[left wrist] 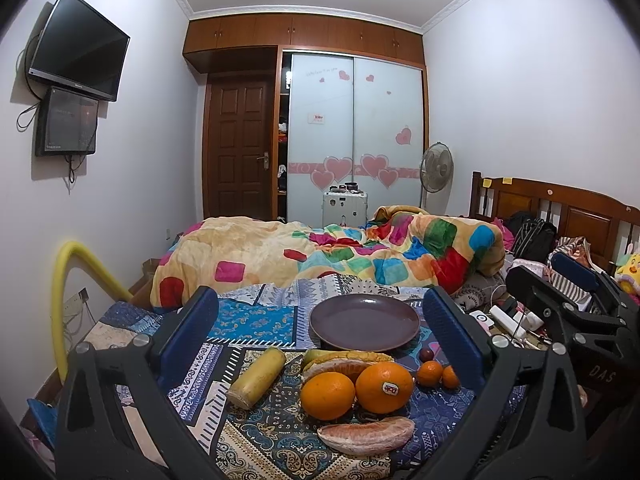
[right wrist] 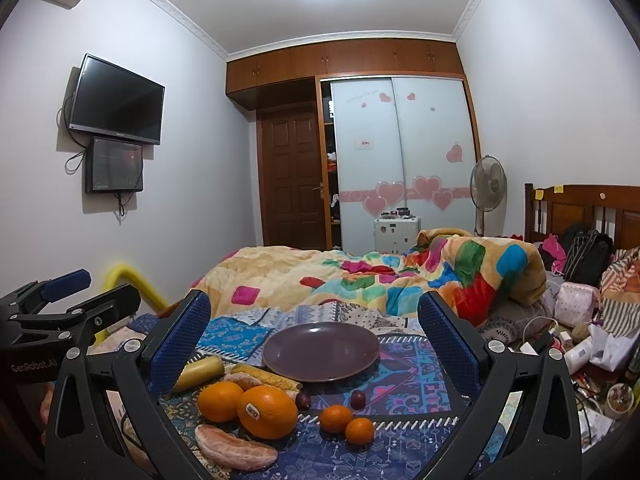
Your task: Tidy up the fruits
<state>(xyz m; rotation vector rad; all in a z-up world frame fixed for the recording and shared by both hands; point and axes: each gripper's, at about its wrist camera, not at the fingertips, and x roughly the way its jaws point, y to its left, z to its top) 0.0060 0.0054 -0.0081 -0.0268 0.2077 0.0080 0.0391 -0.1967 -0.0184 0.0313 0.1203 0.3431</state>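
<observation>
Your left gripper point(left wrist: 320, 344) is spread wide with nothing between its blue pads point(left wrist: 188, 332), and it hovers above the patterned cloth point(left wrist: 256, 320) facing the fruit. Your right gripper point(right wrist: 316, 348) is likewise released and empty, its jaws framing the same group from slightly further right. Directly ahead of you, two large oranges point(left wrist: 358, 388) sit touching each other, the right one bearing a sticker. A peeled pomelo segment point(left wrist: 366, 436) lies nearest you, just in front of the oranges; a second segment point(left wrist: 336, 368) lies behind them. A yellow cylindrical item point(left wrist: 256, 378) lies tilted to their left. Two small tangerines point(right wrist: 346, 424) rest side by side to the right of the oranges, with two dark round fruits point(right wrist: 358, 399) just beyond them. The purple plate point(right wrist: 320, 354) sits empty behind the whole group, near a multicoloured blanket point(left wrist: 360, 256).
</observation>
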